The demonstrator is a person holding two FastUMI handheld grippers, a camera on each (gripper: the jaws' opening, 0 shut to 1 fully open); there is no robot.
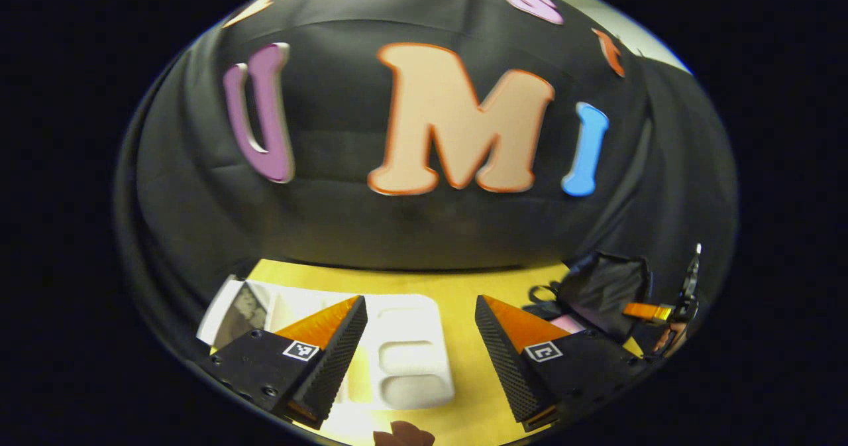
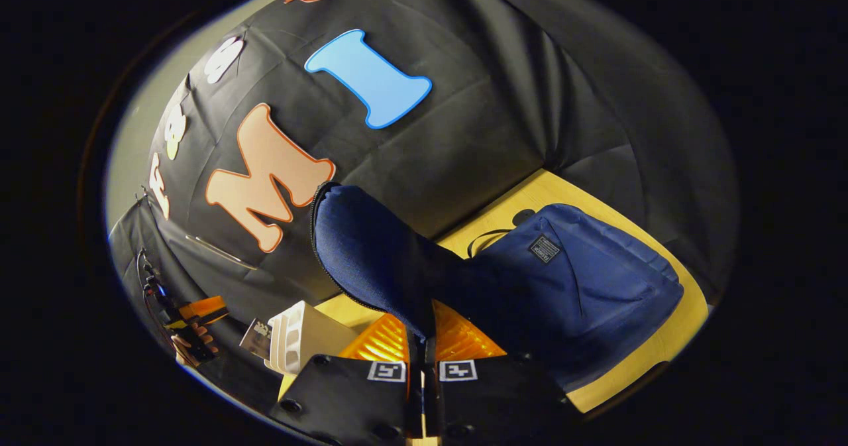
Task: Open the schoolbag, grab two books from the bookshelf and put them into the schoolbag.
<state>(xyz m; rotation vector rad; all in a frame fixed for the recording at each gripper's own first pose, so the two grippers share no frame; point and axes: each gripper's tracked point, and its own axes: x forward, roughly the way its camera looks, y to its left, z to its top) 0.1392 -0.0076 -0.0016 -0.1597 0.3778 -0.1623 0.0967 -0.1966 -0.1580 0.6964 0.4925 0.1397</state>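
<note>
Left gripper [image 1: 420, 346], jaws spread wide and holding nothing, above a white moulded plastic bookshelf [image 1: 404, 356] lying on the yellow wooden table [image 1: 477, 287]; a book with a dark patterned cover [image 1: 240, 310] sits at the shelf's left end. Bare table lies between the shelf and the dark blue fabric schoolbag [image 1: 599, 290] at the right edge. Right gripper [image 2: 421, 346], fingers pressed together on the schoolbag's lifted flap [image 2: 371, 254], its zipped edge standing free above the bag body [image 2: 583, 287]. Here the bookshelf [image 2: 301, 340] stands left of the bag, near the table's edge
</note>
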